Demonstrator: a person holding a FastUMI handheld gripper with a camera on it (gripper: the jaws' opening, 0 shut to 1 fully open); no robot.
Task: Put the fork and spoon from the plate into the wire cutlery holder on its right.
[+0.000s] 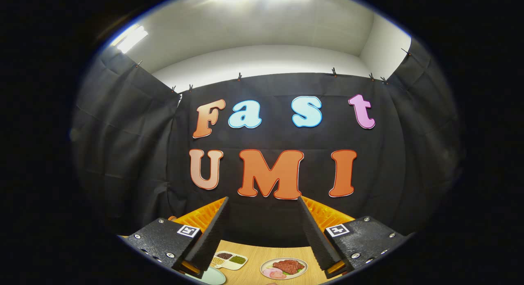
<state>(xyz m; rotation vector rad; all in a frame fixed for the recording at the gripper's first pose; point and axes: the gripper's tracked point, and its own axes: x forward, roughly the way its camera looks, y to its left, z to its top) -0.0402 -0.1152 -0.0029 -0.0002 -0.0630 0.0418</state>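
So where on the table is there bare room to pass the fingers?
Bare wood lies between the open fingers, from the cloth wall down to the meat plate. It is crowded lower, where the divided dish, a pale plate and the meat plate sit close.

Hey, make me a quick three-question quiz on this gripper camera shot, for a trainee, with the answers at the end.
1. True or false: the gripper has its jaws shut on a fork.
2. What lies on the wooden table between the fingers? A) a picture plate of meat B) a mug C) a towel
3. Fill in: the divided dish of beans sits beside the ____ finger.

Key
1. False: the jaws stand wide apart with nothing between them.
2. A, the plate of meat.
3. Left finger.
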